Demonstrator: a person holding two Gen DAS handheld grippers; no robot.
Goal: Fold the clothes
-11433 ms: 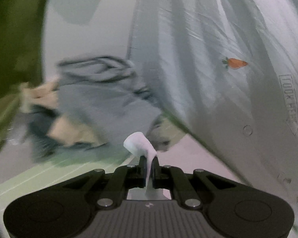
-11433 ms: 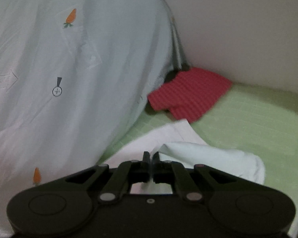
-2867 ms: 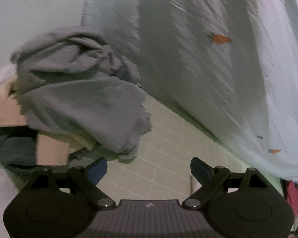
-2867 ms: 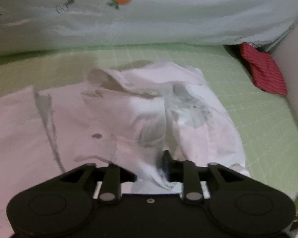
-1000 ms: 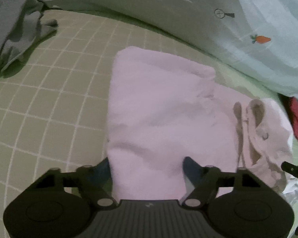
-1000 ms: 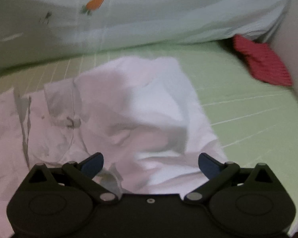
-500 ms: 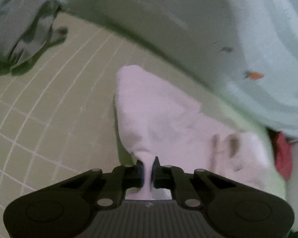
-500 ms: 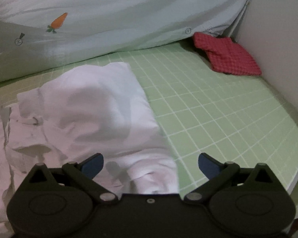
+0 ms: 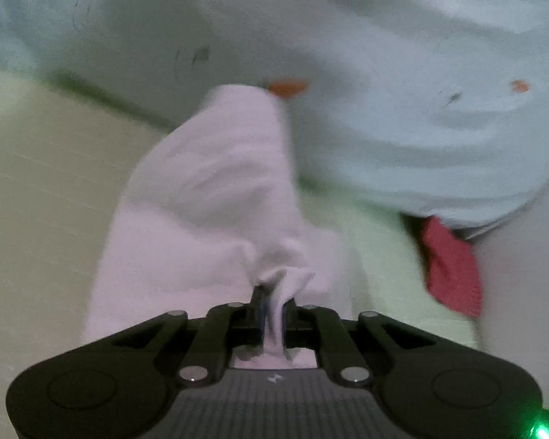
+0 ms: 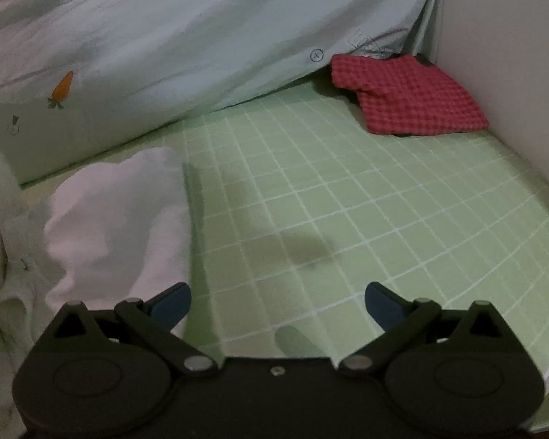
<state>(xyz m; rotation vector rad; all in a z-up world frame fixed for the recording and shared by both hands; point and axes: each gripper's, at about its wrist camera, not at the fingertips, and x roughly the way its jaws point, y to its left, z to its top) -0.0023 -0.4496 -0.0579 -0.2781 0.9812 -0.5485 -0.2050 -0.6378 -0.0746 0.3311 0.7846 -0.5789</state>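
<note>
On the green checked bed sheet (image 10: 340,197), up against the long pale duvet (image 10: 186,36) with its carrot print, the white shirt (image 9: 208,197) lies bunched. The left tool (image 9: 272,316) is clenched on a pinch of that shirt, a twist of white cloth squeezed between its fingers and poking out behind them, and the fabric rises from the pinch in a soft ridge that runs toward the duvet. The left wrist view is blurred, so the shirt's far edge is hard to trace, though it looks to reach the duvet's lower edge near an orange carrot mark (image 9: 287,86).

In the right wrist view the shirt (image 10: 117,226) is heaped just beside the duvet, its rumpled right edge falling in a near-straight line onto the sheet. The right tool (image 10: 277,301) hangs released, blue-tipped fingers (image 10: 172,301) spread wide; its left finger is just at the shirt's edge, whether touching I cannot tell, and the other stands over bare sheet.

From that edge the sheet runs open away from the duvet, out to a white wall (image 10: 501,58). A red checked cloth (image 10: 413,98) lies folded in the corner where duvet and wall meet, well apart from the shirt.
</note>
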